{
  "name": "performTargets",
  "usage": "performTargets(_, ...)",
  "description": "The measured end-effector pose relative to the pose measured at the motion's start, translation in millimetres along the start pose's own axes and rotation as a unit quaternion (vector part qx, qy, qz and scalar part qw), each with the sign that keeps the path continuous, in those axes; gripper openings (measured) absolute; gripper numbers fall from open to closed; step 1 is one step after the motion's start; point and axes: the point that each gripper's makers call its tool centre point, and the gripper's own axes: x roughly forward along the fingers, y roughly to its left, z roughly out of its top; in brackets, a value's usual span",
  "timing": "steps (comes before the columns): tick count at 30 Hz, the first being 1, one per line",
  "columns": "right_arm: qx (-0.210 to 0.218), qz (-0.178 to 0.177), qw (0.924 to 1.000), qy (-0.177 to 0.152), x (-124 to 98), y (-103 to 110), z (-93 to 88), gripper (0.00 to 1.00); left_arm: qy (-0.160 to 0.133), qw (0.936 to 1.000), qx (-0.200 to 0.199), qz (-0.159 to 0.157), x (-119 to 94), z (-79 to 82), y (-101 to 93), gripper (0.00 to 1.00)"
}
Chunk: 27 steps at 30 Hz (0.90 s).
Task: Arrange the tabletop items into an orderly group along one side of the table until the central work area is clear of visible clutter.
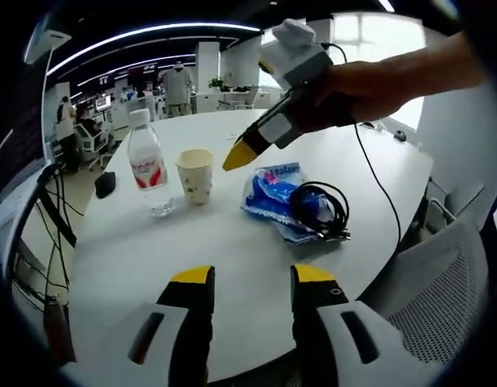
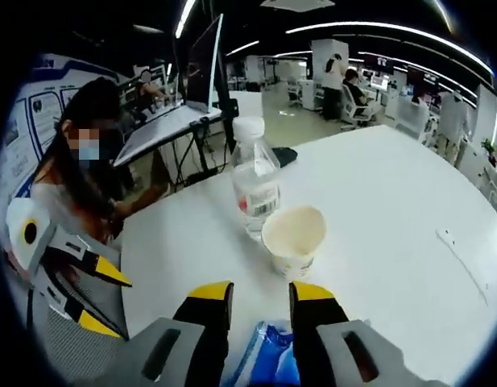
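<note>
The right claw (image 2: pixel 252 294), jaws parted and empty, hovers directly over the crinkled blue plastic packet (image 2: pixel 268 355) on the white round worktop (image 2: pixel 393 218) (nearer than the released left claw (image 1: pixel 252 278)); the beige paper cup (image 2: pixel 293 236) stands just beyond.

Beside the paper cup (image 2: pixel 294 236), the blue packet (image 2: pixel 268 360) was cut off by the right gripper view's bottom edge and partly hidden between the jaws. The water bottle (image 1: pixel 147 164) label's print was too small to read.

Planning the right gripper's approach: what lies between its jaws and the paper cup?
In the right gripper view, bare white table separates right gripper from cream paper cup.
</note>
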Motion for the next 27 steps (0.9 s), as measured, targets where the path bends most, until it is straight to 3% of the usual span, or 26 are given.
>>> performTargets(5, 0.021, -0.014, 0.9996, -0.01, -12, -8, -13.7, 0.26, 0.008, 1.0, -0.004, 0.004, 1, -3.0, 2.0, 0.36)
performTargets(13, 0.051, -0.03, 0.9982, -0.007, -34, -15, -54.0, 0.25, 0.014, 0.9997, -0.015, 0.013, 1, -6.1, 7.1, 0.36)
performTargets(27, 0.125, -0.078, 0.9887, -0.024, -82, -21, -114.7, 0.25, 0.023, 0.9994, -0.012, 0.02, 3, -8.8, 7.8, 0.36)
